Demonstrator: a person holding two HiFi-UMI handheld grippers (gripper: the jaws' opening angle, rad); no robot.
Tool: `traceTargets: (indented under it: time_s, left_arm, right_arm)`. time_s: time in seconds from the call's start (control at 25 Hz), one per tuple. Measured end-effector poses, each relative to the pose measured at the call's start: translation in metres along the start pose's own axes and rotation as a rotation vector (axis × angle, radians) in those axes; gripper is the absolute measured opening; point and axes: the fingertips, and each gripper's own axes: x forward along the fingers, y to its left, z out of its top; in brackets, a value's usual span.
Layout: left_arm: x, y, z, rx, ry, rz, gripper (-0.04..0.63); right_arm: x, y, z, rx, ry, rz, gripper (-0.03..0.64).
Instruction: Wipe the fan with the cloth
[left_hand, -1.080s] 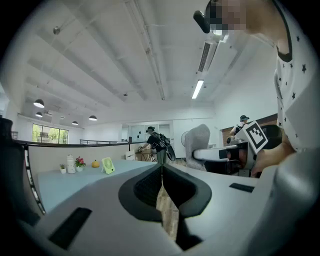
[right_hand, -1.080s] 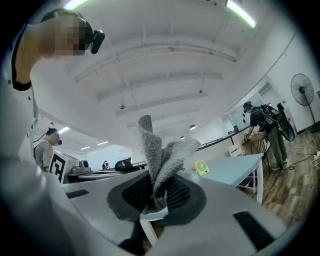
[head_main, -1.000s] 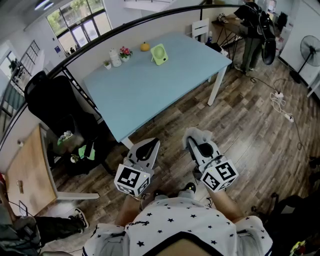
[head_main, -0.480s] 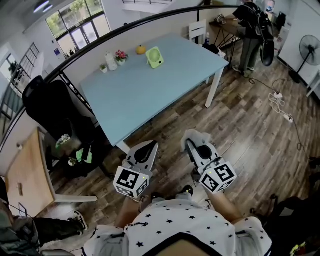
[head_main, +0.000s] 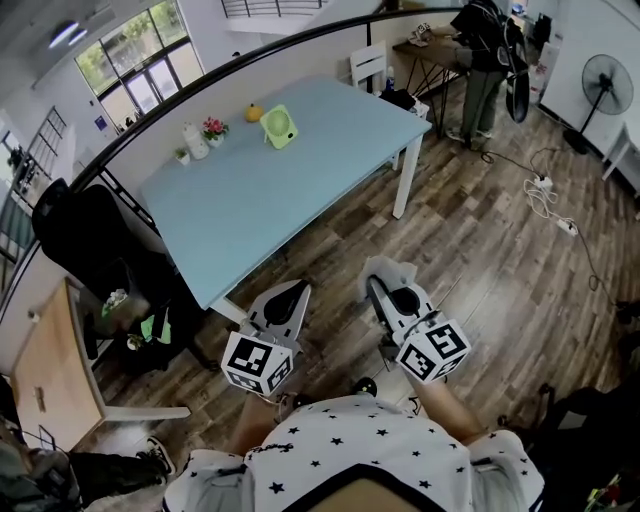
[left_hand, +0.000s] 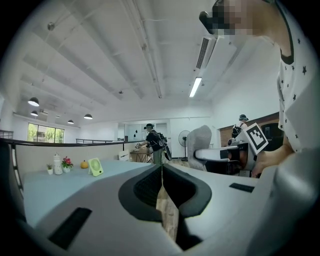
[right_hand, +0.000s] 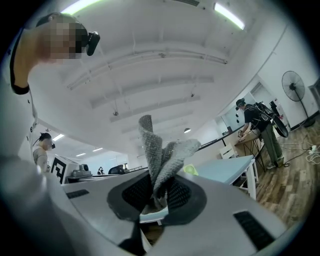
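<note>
My left gripper (head_main: 292, 291) has its jaws pressed together with nothing between them, only a thin seam showing in the left gripper view (left_hand: 161, 174); my right gripper (head_main: 386, 280) is clamped on the grey cloth (right_hand: 161, 152), whose folds stand up out of the jaws and also show as a pale bunch at the tips in the head view (head_main: 392, 270); both grippers hang side by side over the wooden floor (head_main: 500, 240), just off the near corner of the light blue table (head_main: 300, 180); the small green fan (head_main: 279, 127) stands upright near the far edge of that table, well apart from both grippers, with an orange round thing (head_main: 252, 113) and a small pot of flowers (head_main: 212, 128) beside it; the cloth is not touching the fan.
</note>
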Motion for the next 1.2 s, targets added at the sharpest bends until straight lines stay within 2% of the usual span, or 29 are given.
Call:
traceTargets:
  time_s: [0.24, 0.56, 1.2]
  left_arm:
    - [0.024, -0.018, 0.004, 0.012, 0.000, -0.013, 0.031]
    - [0.037, -0.025, -0.005, -0.027, 0.015, -0.016, 0.031]
    - [0.096, 0.008, -0.005, -0.047, -0.007, -0.064, 0.032]
  right_arm:
    - [-0.007, -0.021, 0.003, 0.015, 0.013, 0.015, 0.048]
    - [-0.014, -0.040, -0.002, 0.036, 0.030, 0.003, 0.049]
    - [0.026, -0.085, 0.003, 0.015, 0.048, -0.044, 0.048]
